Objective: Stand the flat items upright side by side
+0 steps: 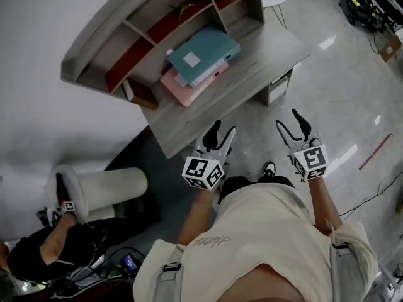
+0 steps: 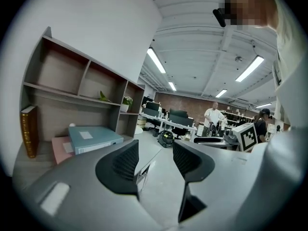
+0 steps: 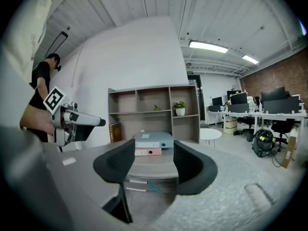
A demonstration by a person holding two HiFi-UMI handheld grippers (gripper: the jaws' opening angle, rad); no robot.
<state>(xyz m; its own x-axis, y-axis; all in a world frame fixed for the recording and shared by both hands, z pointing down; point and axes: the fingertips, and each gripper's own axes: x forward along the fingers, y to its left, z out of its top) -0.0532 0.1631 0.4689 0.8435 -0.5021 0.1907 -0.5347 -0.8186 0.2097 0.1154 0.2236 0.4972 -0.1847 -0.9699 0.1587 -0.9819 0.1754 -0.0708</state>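
While the teal binder (image 1: pixel 203 54) lies flat atop the pink binder (image 1: pixel 189 85) on the table (image 1: pixel 252 61) by the shelf unit (image 1: pixel 119 36), left gripper (image 1: pixel 221 131) and right gripper (image 1: pixel 288 119) are held short, fingers (image 3: pixel 115 165) apart, nothing btwn. Risk: if the top one is tugged, both get dragged off the front edge. Bare table is left beside them; shelf blocks behind.

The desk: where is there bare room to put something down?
The desk is bare along its front edge and at its right end, beside the teal binder lying on the pink binder. The left is tighter: a brown book stands near the stack. Most shelf compartments look empty.
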